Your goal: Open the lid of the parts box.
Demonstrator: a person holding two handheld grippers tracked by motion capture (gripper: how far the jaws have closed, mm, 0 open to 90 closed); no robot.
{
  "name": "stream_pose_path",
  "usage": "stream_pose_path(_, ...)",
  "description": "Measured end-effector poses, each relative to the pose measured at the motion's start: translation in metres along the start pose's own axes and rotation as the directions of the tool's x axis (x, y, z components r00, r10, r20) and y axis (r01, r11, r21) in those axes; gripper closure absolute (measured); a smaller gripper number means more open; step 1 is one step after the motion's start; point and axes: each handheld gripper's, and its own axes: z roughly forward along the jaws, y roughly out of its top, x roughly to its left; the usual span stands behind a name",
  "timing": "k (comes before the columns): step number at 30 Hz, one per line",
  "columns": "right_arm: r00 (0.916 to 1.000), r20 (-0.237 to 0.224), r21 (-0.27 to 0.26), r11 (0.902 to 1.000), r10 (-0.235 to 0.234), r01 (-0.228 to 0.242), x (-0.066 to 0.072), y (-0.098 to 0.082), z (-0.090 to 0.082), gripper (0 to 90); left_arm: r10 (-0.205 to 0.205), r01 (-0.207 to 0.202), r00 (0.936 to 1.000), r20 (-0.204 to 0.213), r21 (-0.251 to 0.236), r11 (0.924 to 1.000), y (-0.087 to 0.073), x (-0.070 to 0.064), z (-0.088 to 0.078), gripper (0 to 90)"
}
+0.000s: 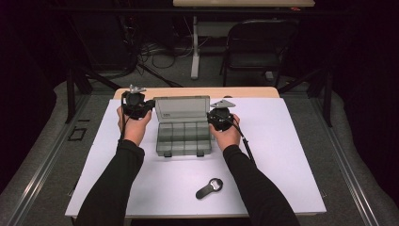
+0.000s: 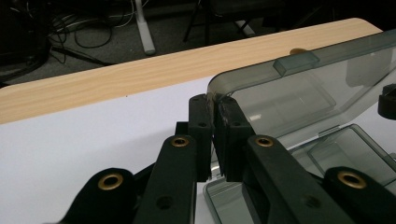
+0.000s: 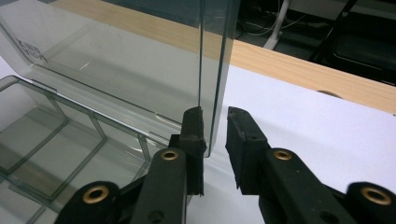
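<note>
On the table (image 1: 282,155) the compartment box (image 1: 183,139) sits centrally — its raised lid (image 1: 182,109) behind, grippers (image 1: 136,104) (image 1: 220,115) at the lid's left and right edges, apparently a bottle opener (image 1: 210,188) in front.

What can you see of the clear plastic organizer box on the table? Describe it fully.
The organizer box is smoky, see-through plastic and sits on the white sheet between the person's hands. Its shallow base is split into small compartments, all looking empty. The hinged lid stands raised at the back, with a latch tab on its edge. The left gripper pinches one lid corner; the right gripper straddles the other side edge, one pad apart from it.
</note>
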Motion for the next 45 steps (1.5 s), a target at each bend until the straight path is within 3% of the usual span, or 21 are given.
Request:
stream_pose_path(16, 0.9995, 0.018, 0.003, 0.9997, 0.025, -0.025, 0.002, -0.007, 0.01, 83.1, 0.007, -0.007, 1.0, -0.004, 0.004, 1.0, 0.0, -0.001, -0.001, 85.7)
stream_pose_path(30, 0.9925, 0.002, -0.016, 0.9924, 0.122, -0.122, -0.001, -0.01, 0.013, 86.2, 0.007, -0.007, 1.0, -0.003, 0.003, 1.0, -0.001, 0.0, 0.0, 84.2)
stream_pose_path(45, 0.991, 0.002, -0.015, 0.9909, 0.134, -0.134, -0.001, -0.01, 0.013, 86.4, 0.004, -0.004, 0.9999, 0.015, 0.009, 1.0, -0.006, 0.002, 0.0, 69.4)
